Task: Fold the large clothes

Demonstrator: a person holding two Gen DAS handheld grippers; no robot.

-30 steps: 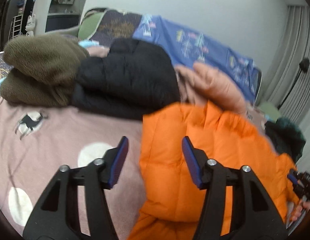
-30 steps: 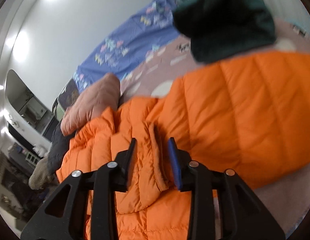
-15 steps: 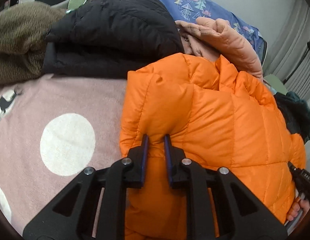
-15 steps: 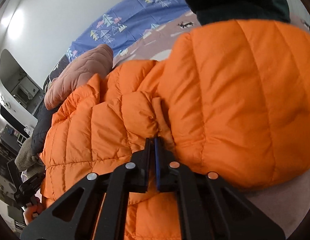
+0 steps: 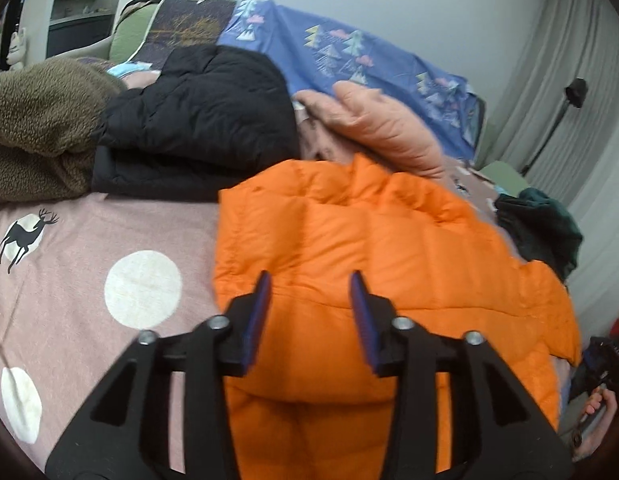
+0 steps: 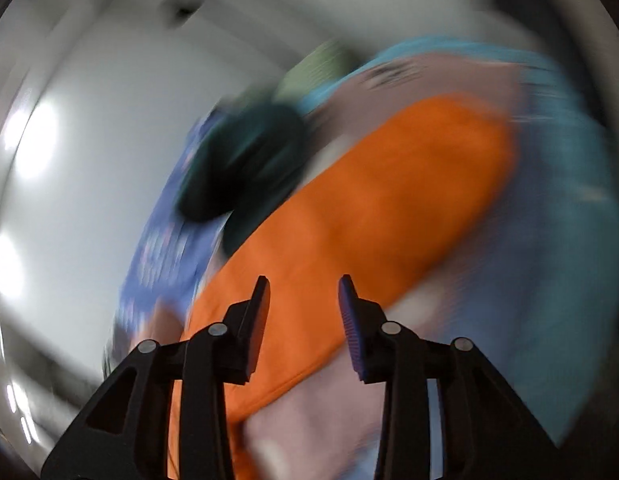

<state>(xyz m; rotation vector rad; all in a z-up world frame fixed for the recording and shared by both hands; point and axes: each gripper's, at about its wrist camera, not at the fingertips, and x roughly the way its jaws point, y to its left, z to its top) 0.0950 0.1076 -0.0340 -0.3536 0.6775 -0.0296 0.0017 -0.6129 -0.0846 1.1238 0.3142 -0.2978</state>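
Note:
An orange puffer jacket [image 5: 373, 248] lies folded over on the pink bedspread [image 5: 89, 272]. My left gripper [image 5: 309, 296] hovers over its near edge, jaws opening, and nothing is pinched between the blue pads. In the blurred right wrist view the orange jacket [image 6: 369, 216] stretches away as a long band. My right gripper [image 6: 303, 296] is above it, jaws opening, with no cloth held between them. At the lower right of the left wrist view, a hand [image 5: 597, 416] grips the other tool.
A folded black jacket [image 5: 197, 120] and an olive fleece [image 5: 37, 120] are stacked at the back left. A salmon puffer [image 5: 389, 124] lies behind the orange one, and a dark green garment [image 5: 541, 224] to the right. A blue patterned quilt [image 5: 349, 56] runs along the wall.
Both grippers were shut on folds of the orange jacket half a second ago and have let go. The left pulled back; the right swung fast and rolled, blurring its view.

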